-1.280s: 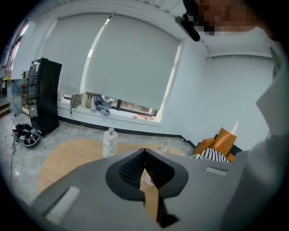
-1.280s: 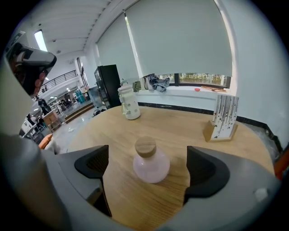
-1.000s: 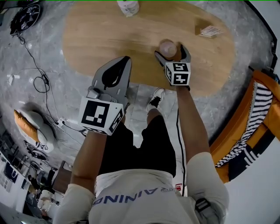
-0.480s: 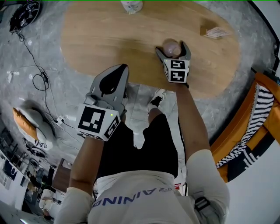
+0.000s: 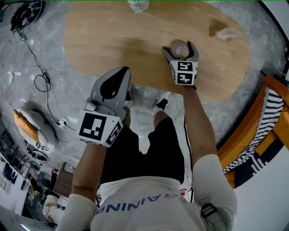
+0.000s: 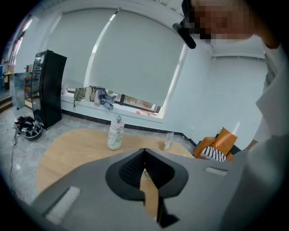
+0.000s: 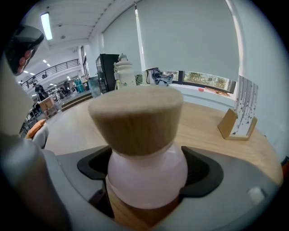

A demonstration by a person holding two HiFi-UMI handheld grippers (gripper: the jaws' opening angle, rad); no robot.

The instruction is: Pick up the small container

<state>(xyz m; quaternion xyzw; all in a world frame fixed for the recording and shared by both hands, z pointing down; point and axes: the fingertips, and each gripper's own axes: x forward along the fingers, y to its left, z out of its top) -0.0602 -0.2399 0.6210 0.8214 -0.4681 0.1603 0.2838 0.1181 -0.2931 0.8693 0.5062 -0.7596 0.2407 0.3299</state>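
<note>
I had the right gripper (image 5: pixel 180 50) out over the oval light-wood table (image 5: pixel 113 36), its jaws closing on either side of the small pale-pink container with the flared wooden cap (image 5: pixel 179 48). The container stood upright on the tabletop near the edge closest to me, towards the right end. In the right gripper view its rounded pink body (image 7: pixel 143 173) sat deep in the throat between the black pads (image 7: pixel 203 170). I could not see a firm pinch on it yet. The left gripper (image 5: pixel 123 74) hung short of the table, over the floor near my leg, with its fingers together at the tips and nothing between them. I judged the container to be light and rigid. Its body looked glossy and bulbous, so I expected it to be slippery and likely to squirt forward or ride up if squeezed off-centre. Whether it was glass or plastic I could not tell, so I treated it as breakable. The place to take it was the widest part of the pink body, below the cap, with both pads level. The wooden cap might only be sitting loose, so I would not have lifted by that. A white patterned bottle (image 5: pixel 137 5) and a small card stand (image 5: pixel 223 32) stood well apart from it.
</note>
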